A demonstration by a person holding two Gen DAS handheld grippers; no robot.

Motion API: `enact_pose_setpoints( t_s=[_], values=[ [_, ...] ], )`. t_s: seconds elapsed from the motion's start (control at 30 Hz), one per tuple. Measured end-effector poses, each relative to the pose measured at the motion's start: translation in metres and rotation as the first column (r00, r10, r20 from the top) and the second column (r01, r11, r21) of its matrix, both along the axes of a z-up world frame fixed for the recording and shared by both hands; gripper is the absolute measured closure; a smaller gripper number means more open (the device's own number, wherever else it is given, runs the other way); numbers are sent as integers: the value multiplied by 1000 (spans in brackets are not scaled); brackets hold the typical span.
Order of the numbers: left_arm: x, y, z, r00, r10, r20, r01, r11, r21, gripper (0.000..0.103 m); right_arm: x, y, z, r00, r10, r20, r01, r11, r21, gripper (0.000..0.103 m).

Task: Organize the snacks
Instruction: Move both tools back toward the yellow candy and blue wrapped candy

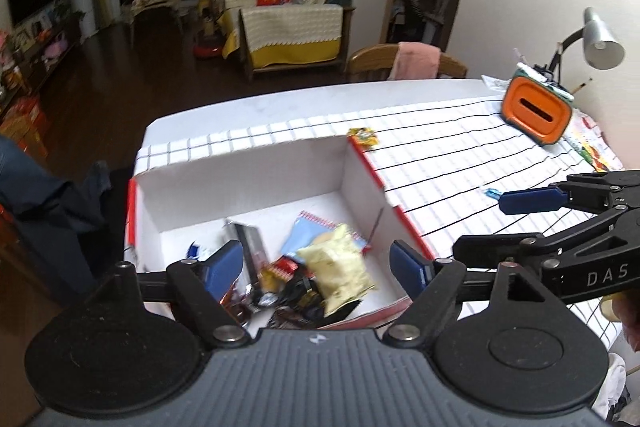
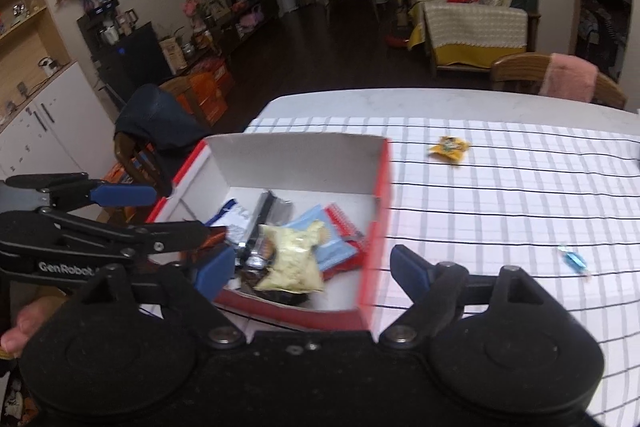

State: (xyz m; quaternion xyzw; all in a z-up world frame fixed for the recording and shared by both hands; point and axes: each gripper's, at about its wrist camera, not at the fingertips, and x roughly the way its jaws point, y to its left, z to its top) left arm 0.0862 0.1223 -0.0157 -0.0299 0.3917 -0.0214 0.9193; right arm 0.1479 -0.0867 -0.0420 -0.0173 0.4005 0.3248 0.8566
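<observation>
Both the left gripper point(image 1: 318, 263) and right gripper point(image 2: 314, 269) hang with jaws spread wide, holding nothing. Snack packets, a pale yellow bag point(image 2: 290, 257) uppermost, lie piled in the red-edged box point(image 2: 376, 211). An orange-yellow packet point(image 2: 449, 148) lies on the checked cloth point(image 2: 500, 195) at the box's two o'clock.

Left gripper point(image 1: 318, 261) and right gripper point(image 2: 312, 269) hover side by side, jaws spread.

The box point(image 2: 378, 183) stood open on top, its tall walls blocking the sides. Beside it the tablecloth point(image 2: 500, 211) lay bare around a yellow packet point(image 2: 449, 148) and blue candy point(image 2: 573, 259).
</observation>
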Motion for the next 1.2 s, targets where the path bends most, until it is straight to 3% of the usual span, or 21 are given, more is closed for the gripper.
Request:
enact_pose_setpoints(
  t_s=[0.17,0.27,0.53,0.97,1.2],
  values=[
    [11,-25,3,999,-26,21,26,1000,6,19,5,-35,4,999,-40,13,40,999,-2,15],
    [22,-40,2,999,-32,23,32,999,2,16,10,-56,4,998,-52,29,53,999,-6,6],
    [62,-87,-7,999,-35,11,35,999,-29,16,35,-116,-7,998,-31,53,34,998,-59,3],
    [147,-166,-40,997,-9,-77,10,1000,13,16,112,-193,-59,997,49,51,-39,982,-184,7],
    [208,-176,-56,993,48,-106,-44,998,45,16,150,-206,-92,996,93,1,-90,972,-219,15]
  ],
)
